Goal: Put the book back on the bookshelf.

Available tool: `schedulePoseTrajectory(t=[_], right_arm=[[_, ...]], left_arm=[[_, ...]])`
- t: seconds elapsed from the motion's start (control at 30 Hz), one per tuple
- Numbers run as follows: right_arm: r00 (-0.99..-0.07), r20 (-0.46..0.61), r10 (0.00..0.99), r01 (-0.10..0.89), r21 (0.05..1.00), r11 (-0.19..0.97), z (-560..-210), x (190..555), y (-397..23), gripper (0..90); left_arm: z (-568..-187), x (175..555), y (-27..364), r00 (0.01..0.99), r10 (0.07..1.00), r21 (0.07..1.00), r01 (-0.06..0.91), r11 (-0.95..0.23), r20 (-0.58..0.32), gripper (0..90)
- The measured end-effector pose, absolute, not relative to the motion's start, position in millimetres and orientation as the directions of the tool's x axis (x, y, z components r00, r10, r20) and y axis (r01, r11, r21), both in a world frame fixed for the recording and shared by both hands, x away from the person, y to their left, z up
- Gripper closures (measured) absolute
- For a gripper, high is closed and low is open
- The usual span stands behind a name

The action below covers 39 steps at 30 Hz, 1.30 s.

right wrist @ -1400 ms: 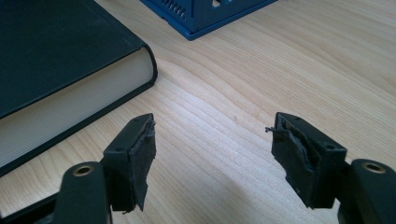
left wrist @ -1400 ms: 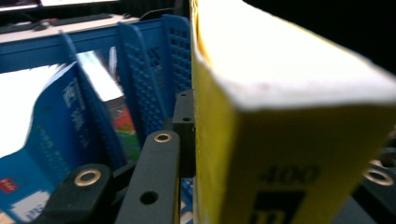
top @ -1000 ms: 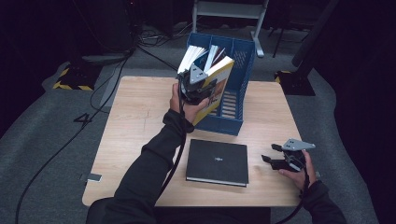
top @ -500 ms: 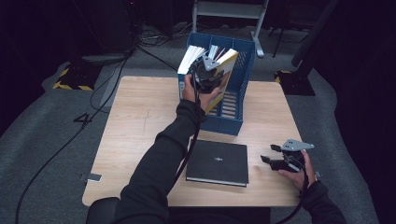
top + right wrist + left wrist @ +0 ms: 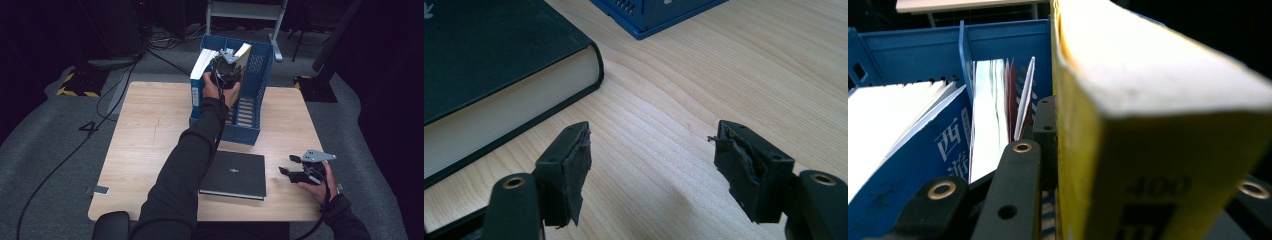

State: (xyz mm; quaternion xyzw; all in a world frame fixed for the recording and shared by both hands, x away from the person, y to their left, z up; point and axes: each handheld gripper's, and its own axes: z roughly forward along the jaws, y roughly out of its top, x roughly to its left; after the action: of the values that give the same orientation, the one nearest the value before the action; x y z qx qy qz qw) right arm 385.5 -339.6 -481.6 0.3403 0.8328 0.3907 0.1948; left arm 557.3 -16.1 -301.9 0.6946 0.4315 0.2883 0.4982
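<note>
Yellow book (image 5: 1158, 130) is clamped in the left claw (image 5: 226, 70) above the blue file box (image 5: 260, 75), far side of the surface (image 5: 150, 125). A snag on the divider could tip it. Right claw (image 5: 651, 165) is held apart, idle, near the black book (image 5: 489, 65).

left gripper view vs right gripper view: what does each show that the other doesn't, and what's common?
Left gripper view: the left tongs clamped on a yellow book above the rack's slots, next to a blue-covered book filed inside. Right gripper view: the right tongs open over bare table, beside the black book lying flat. Shared: the blue file rack, a corner of it in the right gripper view.
</note>
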Motion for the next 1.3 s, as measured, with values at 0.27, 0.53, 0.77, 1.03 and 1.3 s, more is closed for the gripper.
schedulePoseTrajectory(t=[0.27, 0.53, 0.77, 1.03, 1.3], right_arm=[[-0.698, -0.063, 0.714, 0.409, 0.783, 0.469, -481, 385, -339, 31.9], [-0.701, -0.060, 0.711, 0.411, 0.780, 0.471, -482, 385, -338, 32.4], [-0.708, -0.062, 0.704, 0.414, 0.770, 0.485, -483, 385, -335, 32.8], [-0.718, -0.059, 0.694, 0.418, 0.760, 0.498, -485, 385, -334, 32.9], [-0.722, -0.061, 0.689, 0.416, 0.757, 0.504, -484, 384, -335, 32.9]], left_arm=[[-312, 566, -26, 0.430, 0.902, 0.939, 0.321, -0.123, -0.029, 75.2], [-326, 565, -32, 0.408, 0.913, 0.957, 0.267, -0.110, -0.009, 75.1], [-324, 573, -33, 0.413, 0.911, 0.949, 0.282, -0.139, 0.010, 75.0], [-326, 579, -41, 0.406, 0.911, 0.944, 0.267, -0.192, 0.071, 74.5], [-321, 575, -44, 0.392, 0.918, 0.939, 0.290, -0.186, 0.061, 73.9]])
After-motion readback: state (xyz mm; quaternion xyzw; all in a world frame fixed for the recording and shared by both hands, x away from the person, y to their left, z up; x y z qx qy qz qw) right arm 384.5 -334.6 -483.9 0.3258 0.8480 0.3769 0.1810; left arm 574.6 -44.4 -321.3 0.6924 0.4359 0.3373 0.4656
